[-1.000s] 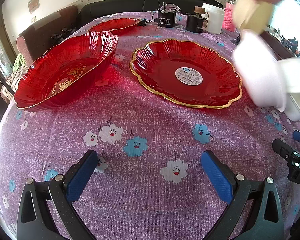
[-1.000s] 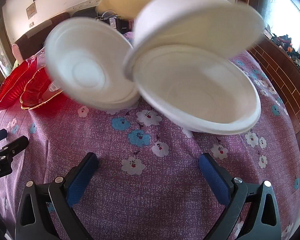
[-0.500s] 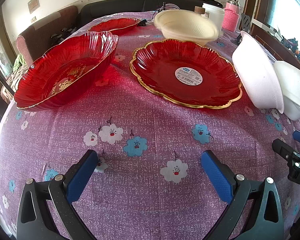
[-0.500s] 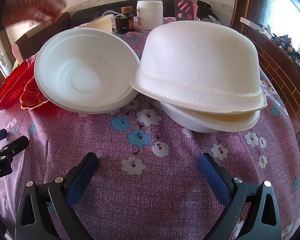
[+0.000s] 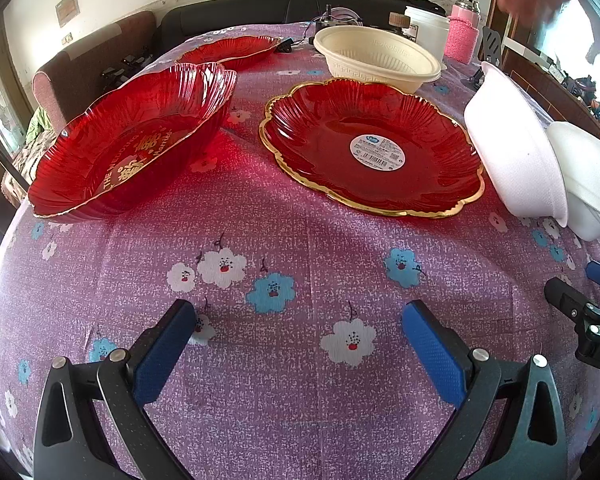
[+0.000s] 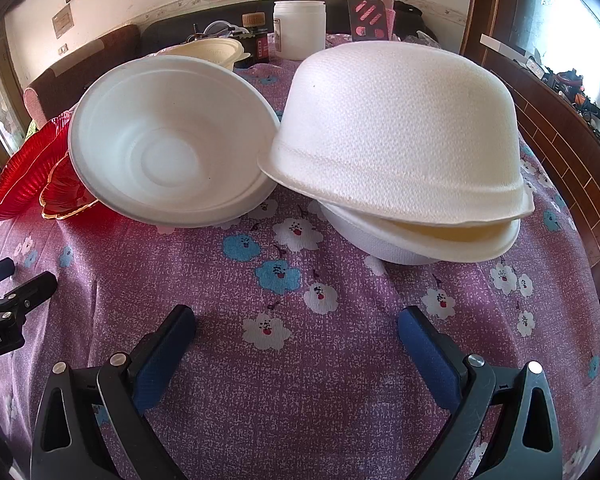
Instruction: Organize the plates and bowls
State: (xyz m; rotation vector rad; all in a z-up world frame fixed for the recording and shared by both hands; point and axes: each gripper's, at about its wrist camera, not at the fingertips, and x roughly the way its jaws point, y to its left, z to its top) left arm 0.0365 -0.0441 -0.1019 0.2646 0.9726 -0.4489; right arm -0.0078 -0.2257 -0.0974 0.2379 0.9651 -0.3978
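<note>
Plates and bowls lay scattered over the desk's purple flowered cloth (image 5: 300, 240), none yet gathered. Toward the left edge sat a deep red dish (image 5: 132, 144), beside it a gold-rimmed red plate (image 5: 372, 148), and a third red dish (image 5: 230, 50) lay by the far edge near a cream bowl (image 5: 376, 60). Toward the right edge a white bowl (image 6: 168, 152) stood tipped on its side, touching an upturned white bowl (image 6: 396, 132) capping another white one (image 6: 420, 240). I held the left gripper (image 5: 300, 344) and right gripper (image 6: 296, 344) low over bare cloth, jaws spread wide, holding nothing. I judged the tipped bowl the best first grasp: pinch its thin rim gently, since foam likely crushes, then nest it.
</note>
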